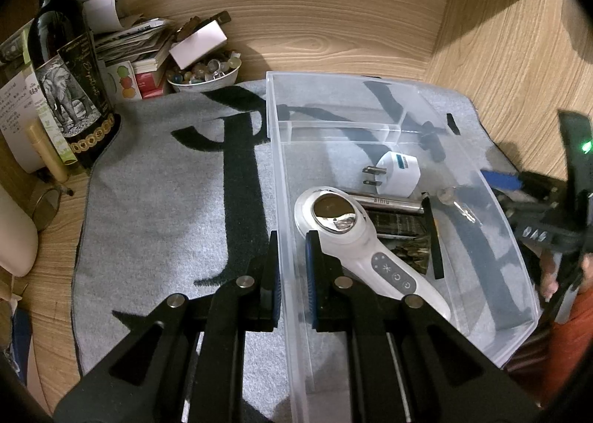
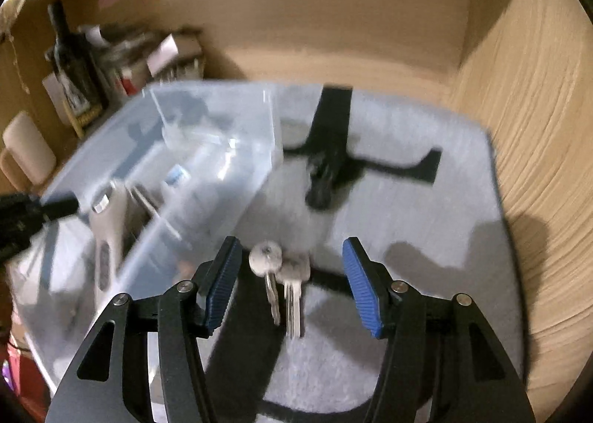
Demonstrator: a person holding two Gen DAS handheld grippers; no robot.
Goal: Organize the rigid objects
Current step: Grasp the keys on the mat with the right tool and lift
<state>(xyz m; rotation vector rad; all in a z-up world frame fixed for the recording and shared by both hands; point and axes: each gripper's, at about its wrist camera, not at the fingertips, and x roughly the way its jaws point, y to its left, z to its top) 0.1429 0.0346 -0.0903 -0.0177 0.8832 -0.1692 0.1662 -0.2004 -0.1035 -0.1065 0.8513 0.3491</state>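
The left gripper (image 1: 292, 274) clamps the clear bin (image 1: 281, 171) wall, steadying it. The right gripper (image 2: 291, 284) stands released around keys (image 2: 281, 274), apparently resting on the grey mat (image 2: 407, 200) beside the bin.

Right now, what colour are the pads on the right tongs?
Blue, ribbed pads on black arms; clearest in the right wrist view.

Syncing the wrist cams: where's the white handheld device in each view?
Left wrist: white handheld device at centre, lying inside the clear bin.
Right wrist: white handheld device at the left, blurred, in the same clear bin.
Shared landmark: wine bottle, upper left in both.
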